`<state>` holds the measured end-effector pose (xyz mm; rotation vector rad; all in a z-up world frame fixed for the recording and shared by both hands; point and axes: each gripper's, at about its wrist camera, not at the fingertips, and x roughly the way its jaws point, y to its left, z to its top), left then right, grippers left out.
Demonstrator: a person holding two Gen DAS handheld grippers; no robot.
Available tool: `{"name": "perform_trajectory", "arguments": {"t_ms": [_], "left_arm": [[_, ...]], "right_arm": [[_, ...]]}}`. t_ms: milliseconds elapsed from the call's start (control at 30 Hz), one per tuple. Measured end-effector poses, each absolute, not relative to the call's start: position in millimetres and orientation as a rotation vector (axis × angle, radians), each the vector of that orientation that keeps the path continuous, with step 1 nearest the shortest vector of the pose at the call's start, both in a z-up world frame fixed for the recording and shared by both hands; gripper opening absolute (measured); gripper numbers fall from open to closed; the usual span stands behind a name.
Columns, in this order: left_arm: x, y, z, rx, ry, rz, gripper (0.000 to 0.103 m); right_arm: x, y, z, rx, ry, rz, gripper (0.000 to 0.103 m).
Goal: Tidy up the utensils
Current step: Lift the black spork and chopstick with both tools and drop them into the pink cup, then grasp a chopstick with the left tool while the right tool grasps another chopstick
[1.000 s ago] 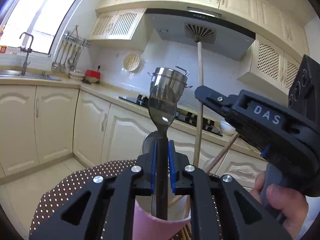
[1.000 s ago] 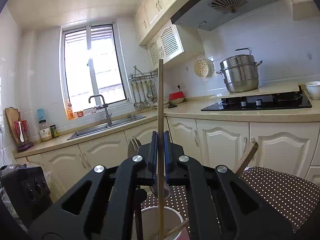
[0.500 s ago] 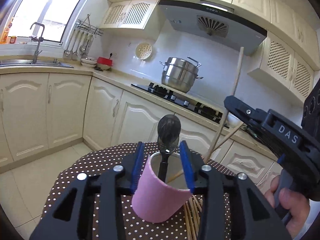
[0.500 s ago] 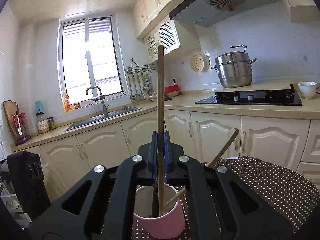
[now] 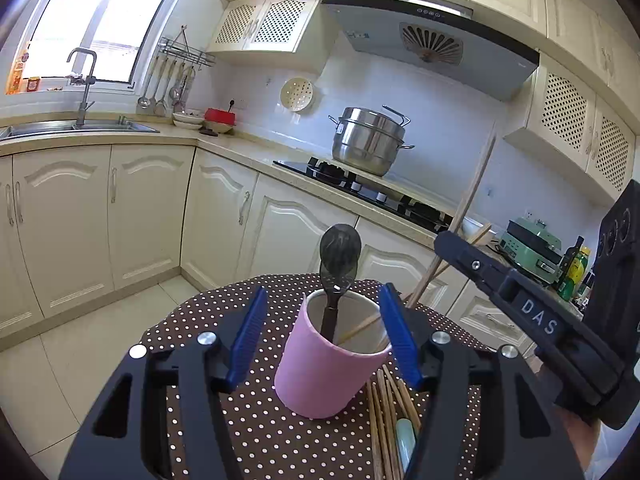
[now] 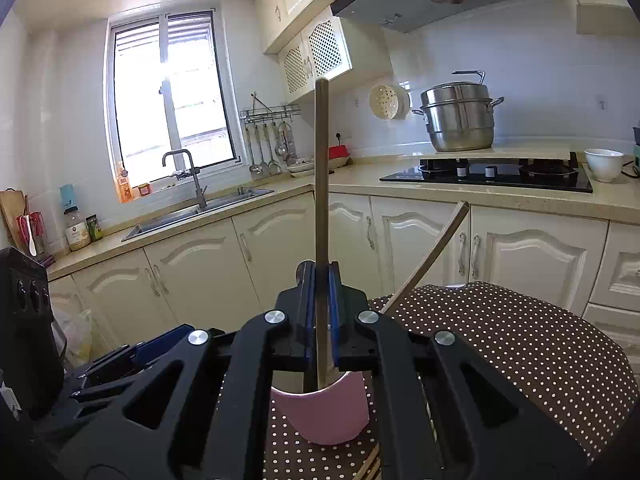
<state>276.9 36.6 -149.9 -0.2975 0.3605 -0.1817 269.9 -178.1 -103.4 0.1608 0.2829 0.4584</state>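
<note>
A pink cup stands on the polka-dot table. A black spoon stands upright in it, bowl up, beside a leaning wooden chopstick. My left gripper straddles the cup and its jaws are opening; the blue pads press on nothing. My right gripper is shut on an upright chopstick whose lower end dips into the cup. In the left wrist view the right gripper comes in from the right above the cup.
Several loose chopsticks and a pale green utensil lie on the table right of the cup. Cream cabinets, a hob with a steel pot and a sink line the walls beyond. The table's edge curves round behind.
My left gripper let go of the spoon, which now stands in the cup, widened and drew back. The right gripper brought its chopstick over the cup and into it.
</note>
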Motion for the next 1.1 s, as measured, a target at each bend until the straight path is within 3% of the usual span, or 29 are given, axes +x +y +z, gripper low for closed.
{"name": "perform_trajectory", "arguments": {"t_ms": [100,167,233,300,567,1100], "left_arm": [[273.2,37.3,-148.6,-0.291,0.366,-0.183,0.061],[268.9,37.3,-146.8,-0.288,0.37,-0.182,0.061],[263.9,37.0,-144.7,-0.285,0.373,-0.187,0.062],[259.2,37.0,-142.6,-0.277,0.378,-0.19,0.063],[248.7,23.8,-139.9,-0.229,0.435,-0.212,0.066],[264.6,-57.2,-214.5,0.147,0.88,-0.264,0.067]], "right_arm": [[266.8,-180.7,-101.6,0.168,0.294,0.449,0.009],[262.6,-182.4,-100.7,0.172,0.296,0.445,0.016],[257.9,-185.3,-98.6,0.178,0.289,0.44,0.037],[251.2,-188.5,-95.4,0.18,0.276,0.431,0.046],[233.4,-207.8,-94.3,0.177,0.29,0.393,0.05],[211.9,-276.6,-163.4,0.223,0.521,0.269,0.058]]}}
